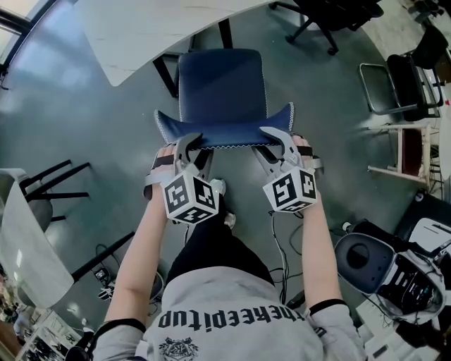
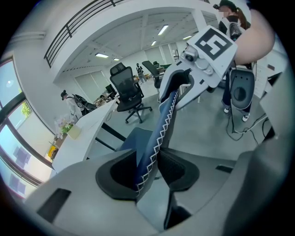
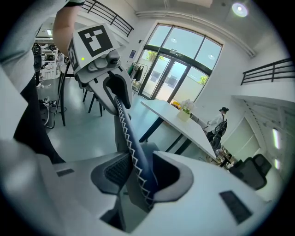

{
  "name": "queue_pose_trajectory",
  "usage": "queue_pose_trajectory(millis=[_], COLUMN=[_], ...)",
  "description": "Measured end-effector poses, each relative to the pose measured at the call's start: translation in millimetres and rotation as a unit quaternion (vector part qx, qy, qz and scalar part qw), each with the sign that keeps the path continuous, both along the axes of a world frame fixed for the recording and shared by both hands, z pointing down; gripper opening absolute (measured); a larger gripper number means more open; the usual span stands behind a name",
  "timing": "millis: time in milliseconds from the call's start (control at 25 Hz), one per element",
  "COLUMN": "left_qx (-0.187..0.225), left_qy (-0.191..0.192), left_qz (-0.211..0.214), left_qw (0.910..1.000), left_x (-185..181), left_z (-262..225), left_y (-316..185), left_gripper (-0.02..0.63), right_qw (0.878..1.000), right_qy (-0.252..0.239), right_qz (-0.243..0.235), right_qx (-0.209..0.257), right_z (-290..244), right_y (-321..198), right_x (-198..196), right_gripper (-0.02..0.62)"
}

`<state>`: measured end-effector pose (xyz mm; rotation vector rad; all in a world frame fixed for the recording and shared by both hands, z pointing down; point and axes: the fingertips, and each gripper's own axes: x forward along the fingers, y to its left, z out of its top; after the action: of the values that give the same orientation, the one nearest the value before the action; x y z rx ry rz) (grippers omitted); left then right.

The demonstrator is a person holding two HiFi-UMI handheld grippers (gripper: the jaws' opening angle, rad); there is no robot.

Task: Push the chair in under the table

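You have the chair point(image 1: 222, 88) facing the table point(image 1: 155, 28), its dark blue seat pointing at the table's curved white edge. The front of the seat sits at that edge, just beside the table's black legs point(image 1: 225, 33). Most of the seat shows on your side of the table, out over the grey floor point(image 1: 84, 120).

The backrest point(image 1: 224, 130) is the part of the chair farthest from the table. Its top edge, trimmed with white zigzag stitching, runs roughly parallel to the table edge.

Your left gripper point(image 1: 184, 144) is clamped on the left part of that top edge. In the left gripper view its two dark pads press on either face of the blue padding point(image 2: 163, 124), with the stitched edge running up between them. Your right gripper point(image 1: 282, 139) pinches the right part of the same edge. In the right gripper view the padding point(image 3: 126, 133) is squeezed between the pads in the same way.

Each gripper view also catches the other gripper farther along the backrest. The right one point(image 2: 177, 85) shows on the side away from the table, and the left one point(image 3: 113, 90) shows with the table point(image 3: 179, 124) stretching off beside it.

Both grippers tilt downward toward the table, and your forearms reach out from the side opposite the table. A black office chair point(image 1: 331, 17) stands at the table's far right, well apart from your chair.
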<state>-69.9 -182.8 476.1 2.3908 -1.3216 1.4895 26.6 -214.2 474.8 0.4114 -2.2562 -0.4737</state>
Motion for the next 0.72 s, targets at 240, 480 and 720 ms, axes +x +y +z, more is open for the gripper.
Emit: queue_pose_trajectory(millis=[240,480,720], left_qx=[0.001,-0.003,-0.011], left_qy=[0.0,0.0,-0.006], left_qz=[-0.001,-0.008,-0.032], left_qw=[1.0,1.0,0.9994], left_x=[1.1,2.6,8.0], left_z=[0.0,-0.8,1.1], left_y=[-14.6,-18.3,-21.1], left_gripper=[0.149,0.15,0.153], right_qw=[1.0,1.0,0.999], right_qy=[0.002,-0.004,-0.015], right_qz=[-0.007,-0.016,-0.04], right_qx=[-0.004,-0.003,-0.003], right_z=[0.3,-0.8,0.5], right_y=[-17.0,-20.7,-22.9], right_x=[0.0,1.6,7.4], right_gripper=[0.141,0.141,0.14])
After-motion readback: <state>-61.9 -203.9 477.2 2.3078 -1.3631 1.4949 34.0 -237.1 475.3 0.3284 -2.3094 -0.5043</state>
